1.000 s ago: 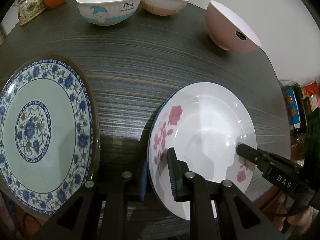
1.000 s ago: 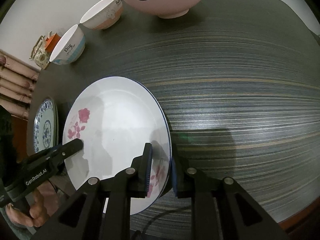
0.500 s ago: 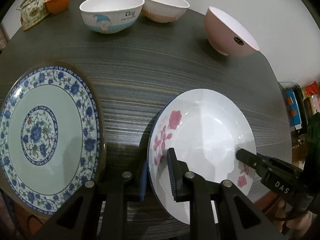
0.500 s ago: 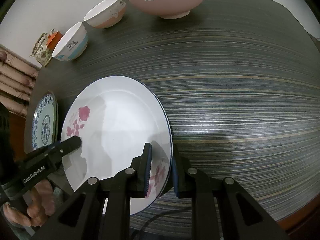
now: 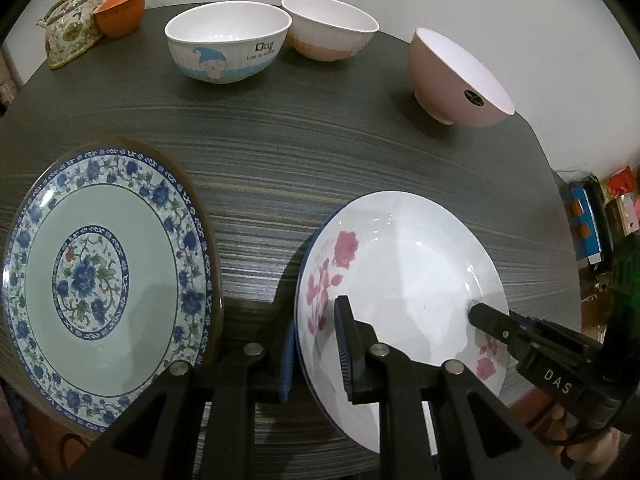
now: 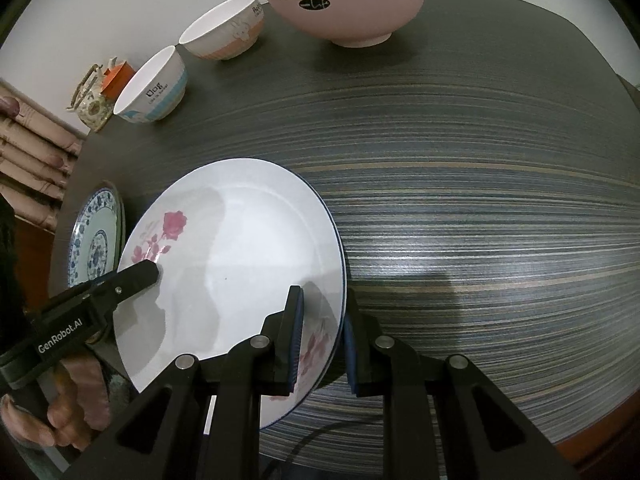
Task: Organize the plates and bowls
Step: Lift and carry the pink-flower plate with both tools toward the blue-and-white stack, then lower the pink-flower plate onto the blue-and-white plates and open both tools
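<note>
Since a second ago the view from the left wrist has tipped up a touch, so the bowls at the far edge sit lower in frame and the teapot has come fully into sight, while the rose plate [image 5: 404,280] keeps the same place between the two tools. That white plate with pink roses is pinched from both sides above the near edge of the dark striped table [image 6: 480,208], tilted, its near rim lifted. The left gripper [image 5: 314,354] is clamped on the plate's left rim, one blue pad under the rim and one on the face, and the right gripper [image 6: 322,344] bites the opposite rim the same way, jaws closed tight on the china. In the right wrist view the left tool's finger lies across the rose print, with the person's hand [image 6: 68,404] wrapped round the handle below. Just left of the held plate sits the blue floral plate [image 5: 104,280], flat near the table edge, close to the rose plate though not touching it. Farther out along the back edge stand three bowls, well apart from the plates: the cartoon bowl [image 5: 228,48] with blue trim, the pink-banded bowl [image 5: 328,28] just beside it, and the big pink bowl [image 5: 460,80] off to the right. At the far left corner a patterned teapot [image 5: 70,28] sits touching an orange cup [image 5: 120,12].
</note>
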Demonstrator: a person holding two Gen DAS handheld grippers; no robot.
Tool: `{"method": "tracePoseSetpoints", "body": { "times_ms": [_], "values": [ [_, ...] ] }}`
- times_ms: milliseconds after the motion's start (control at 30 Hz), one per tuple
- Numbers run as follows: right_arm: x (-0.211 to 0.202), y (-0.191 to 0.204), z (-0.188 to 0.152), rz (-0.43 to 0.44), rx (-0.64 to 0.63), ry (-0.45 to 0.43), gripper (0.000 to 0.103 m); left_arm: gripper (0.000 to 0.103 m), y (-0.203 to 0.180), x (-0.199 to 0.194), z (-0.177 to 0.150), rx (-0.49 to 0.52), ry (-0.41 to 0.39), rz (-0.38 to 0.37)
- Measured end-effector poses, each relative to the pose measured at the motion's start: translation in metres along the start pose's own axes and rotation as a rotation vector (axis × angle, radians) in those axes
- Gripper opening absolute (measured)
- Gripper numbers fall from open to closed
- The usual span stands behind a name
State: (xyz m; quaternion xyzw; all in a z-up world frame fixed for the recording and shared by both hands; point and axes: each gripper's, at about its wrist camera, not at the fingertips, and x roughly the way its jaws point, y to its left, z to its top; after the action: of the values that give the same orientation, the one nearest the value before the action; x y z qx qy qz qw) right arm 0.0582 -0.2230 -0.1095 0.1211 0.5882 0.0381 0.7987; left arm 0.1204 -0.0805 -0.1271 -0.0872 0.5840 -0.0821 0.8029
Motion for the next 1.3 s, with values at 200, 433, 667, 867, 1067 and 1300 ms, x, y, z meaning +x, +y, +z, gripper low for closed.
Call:
{"method": "tracePoseSetpoints", "body": {
  "times_ms": [200, 433, 667, 867, 1067, 1300],
  "values": [
    [-0.002, 0.001, 0.001, 0.004, -0.002, -0.011, 0.018, 0.018, -0.001, -0.002, 0.002, -0.004, -0.010, -0.001],
    [-0.007, 0.002, 0.005, 0.008, -0.005, -0.028, 0.018, 0.018, 0.006, -0.017, 0.006, -0.014, -0.035, 0.002],
    [-0.014, 0.012, 0.010, 0.014, -0.025, -0.051, 0.018, 0.018, 0.022, -0.035, 0.008, -0.034, -0.066, 0.008],
    [-0.021, 0.024, 0.014, 0.022, -0.047, -0.067, 0.018, 0.018, 0.040, -0.055, 0.005, -0.055, -0.093, 0.021],
    [-0.027, 0.046, 0.020, 0.026, -0.083, -0.081, 0.018, 0.018, 0.060, -0.077, 0.000, -0.086, -0.126, 0.039],
    [-0.027, 0.080, 0.025, 0.047, -0.129, -0.084, 0.018, 0.018, 0.099, -0.099, -0.007, -0.144, -0.155, 0.061]
  ]
}}
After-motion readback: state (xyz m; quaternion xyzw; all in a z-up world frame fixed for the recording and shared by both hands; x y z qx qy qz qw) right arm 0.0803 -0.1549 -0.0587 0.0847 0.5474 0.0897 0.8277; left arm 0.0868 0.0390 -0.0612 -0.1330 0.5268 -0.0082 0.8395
